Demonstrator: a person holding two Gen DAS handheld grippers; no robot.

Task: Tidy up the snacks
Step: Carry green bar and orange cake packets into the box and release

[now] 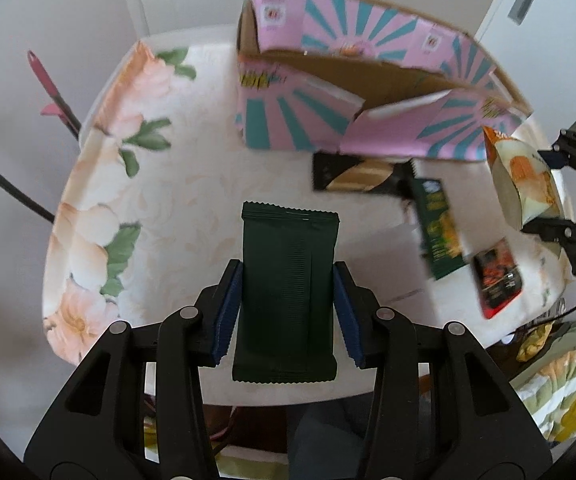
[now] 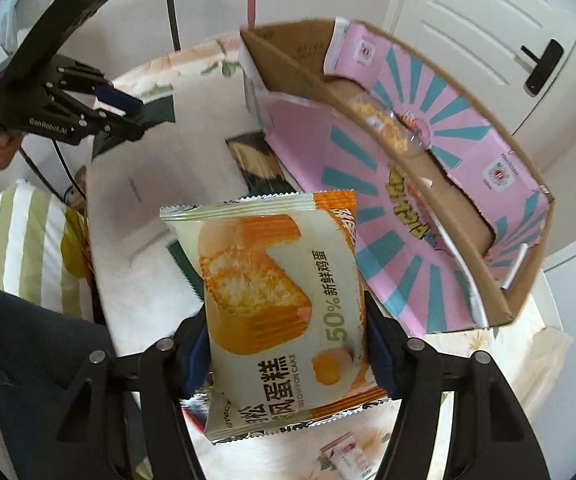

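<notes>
In our left hand, the left gripper point(image 1: 288, 304) is clamped on a dark green snack packet point(image 1: 288, 296). The packet stands lengthwise between the blue pads point(image 1: 229, 312), which press on its two long sides, and its crimped far end reaches out past the fingertips, clear of the table. In our right hand, the right gripper point(image 2: 288, 344) grasps a chiffon cake packet point(image 2: 279, 304), orange and pale green; its pads squeeze the lower half of the packet from either side, and the upper half rises beyond them, tilted a little to the left. This packet also hangs above the tabletop.

Beneath both lies the table point(image 1: 183, 184) with its flowered cloth. From the left wrist view, further snacks rest on it to the right of the green packet: a black packet with a tan picture point(image 1: 358, 178), a green box point(image 1: 438, 228) and a small red and black packet point(image 1: 498, 280). The right gripper with its cake packet shows at that view's right edge, near these.

Farthest stands the pink and teal cardboard box point(image 1: 368, 92), open at the top, beyond both grippers. In the right wrist view, a clear-wrapped snack point(image 2: 384, 120) lies inside it.
</notes>
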